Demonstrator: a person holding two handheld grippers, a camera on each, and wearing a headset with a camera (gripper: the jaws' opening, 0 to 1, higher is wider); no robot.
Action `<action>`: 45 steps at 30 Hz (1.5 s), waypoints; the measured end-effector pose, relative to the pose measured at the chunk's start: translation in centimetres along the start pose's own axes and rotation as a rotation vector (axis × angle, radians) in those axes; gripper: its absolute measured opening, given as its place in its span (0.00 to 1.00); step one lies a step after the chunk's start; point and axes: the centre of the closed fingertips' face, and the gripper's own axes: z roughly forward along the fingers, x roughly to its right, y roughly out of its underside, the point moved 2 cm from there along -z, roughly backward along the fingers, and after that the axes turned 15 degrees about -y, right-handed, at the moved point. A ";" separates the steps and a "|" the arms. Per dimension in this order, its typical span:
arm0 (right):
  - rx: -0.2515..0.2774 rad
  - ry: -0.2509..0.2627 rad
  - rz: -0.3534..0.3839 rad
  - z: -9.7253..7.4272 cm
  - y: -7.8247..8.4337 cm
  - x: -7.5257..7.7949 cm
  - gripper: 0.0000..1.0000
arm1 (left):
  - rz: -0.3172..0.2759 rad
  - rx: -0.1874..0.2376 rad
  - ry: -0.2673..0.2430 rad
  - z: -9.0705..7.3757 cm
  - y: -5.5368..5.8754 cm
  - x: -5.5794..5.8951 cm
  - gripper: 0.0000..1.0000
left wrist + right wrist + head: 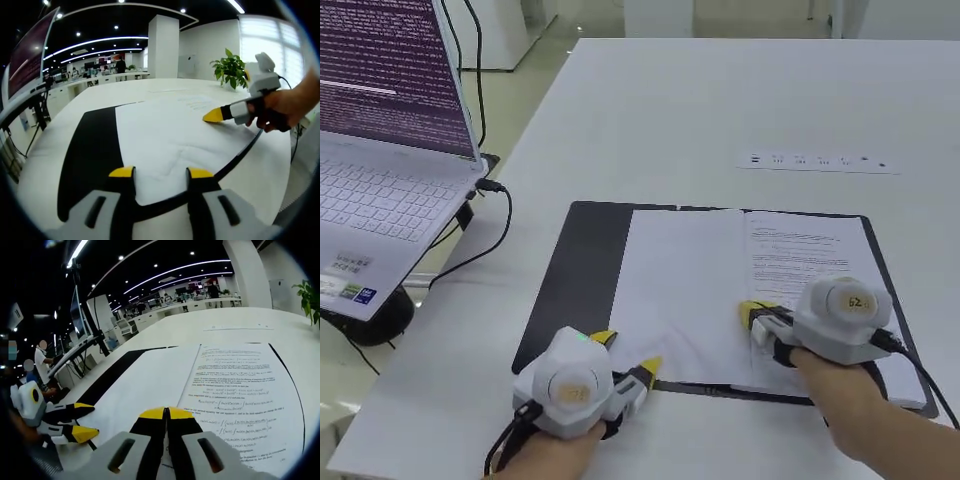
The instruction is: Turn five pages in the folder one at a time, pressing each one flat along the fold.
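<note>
**Page press along the fold: right jaws down, left jaws standing by**

Head view. The folder lay open on the white counter, black cover to the left. It held a turned page, blank side up, left of the fold, and a printed page to the right. The right gripper had its tips at the near end of the fold, seemingly resting on the paper. The left gripper sat at the folder's near edge with its jaws spread, pinching nothing. A laptop stood well apart to the left.

Left gripper view. The spread jaws framed the near edge of the turned page, just above it; contact could not be judged. A faint ripple crossed the sheet. The right gripper's yellow tip pointed down onto the paper further off.

Right gripper view. The jaws were pressed together, with nothing between them, and sat over the fold where the blank sheet met the printed one. The left gripper lay near and to the left.

Judgement. The step in hand was the press. To do it well, I would draw the closed tips from the near end to the far end of the fold with light, even pressure. The left jaws should steady the near edge so the sheet does not creep or crease at the ripple.
</note>
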 end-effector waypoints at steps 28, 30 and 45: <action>-0.077 -0.073 0.025 -3.8 4.4 -4.3 0.00 | 0.003 -0.005 0.001 0.0 0.0 0.0 0.40; -0.083 -0.076 0.027 -4.1 4.6 -4.6 0.00 | 0.003 -0.006 0.001 0.0 0.0 0.0 0.40; -0.130 -0.122 0.065 -5.7 6.0 -6.3 0.00 | 0.002 -0.009 -0.001 0.0 0.0 0.0 0.40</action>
